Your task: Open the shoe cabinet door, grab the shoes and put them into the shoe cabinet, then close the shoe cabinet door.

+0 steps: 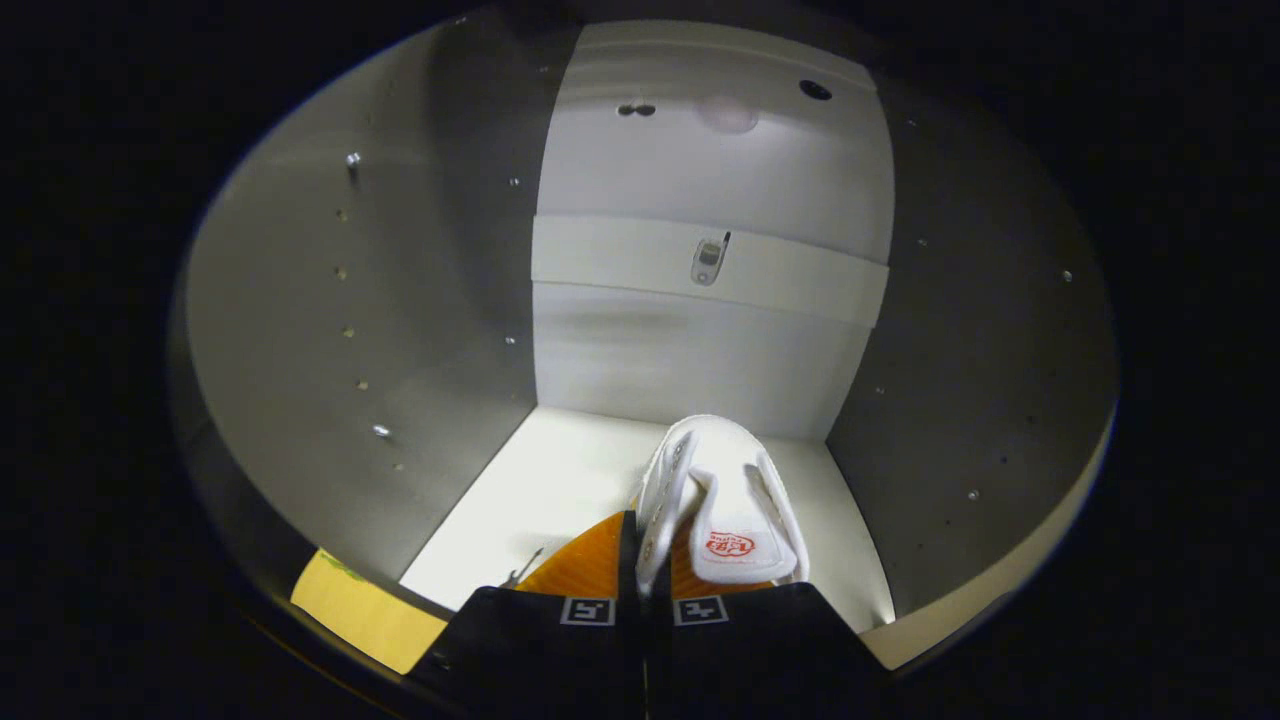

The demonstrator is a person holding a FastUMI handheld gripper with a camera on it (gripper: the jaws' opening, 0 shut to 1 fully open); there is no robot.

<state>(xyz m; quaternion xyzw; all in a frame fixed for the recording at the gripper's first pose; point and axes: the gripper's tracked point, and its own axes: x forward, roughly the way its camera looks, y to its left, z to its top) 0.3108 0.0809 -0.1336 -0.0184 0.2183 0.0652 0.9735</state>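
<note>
I see the gripper (643, 565) inside the shoe cabinet (320, 330), its 2 orange fingers (585, 565) pinched on the side wall of a white shoe (735, 500). The shoe's toe points toward the back panel (700, 340), just above the white cabinet floor (540, 500).

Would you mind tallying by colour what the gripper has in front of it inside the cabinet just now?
White: 2, the shoe pinched at its side wall by the gripper, and the cabinet it sits in.
Orange: 2, the gripper's two fingers.
Total: 4.
</note>
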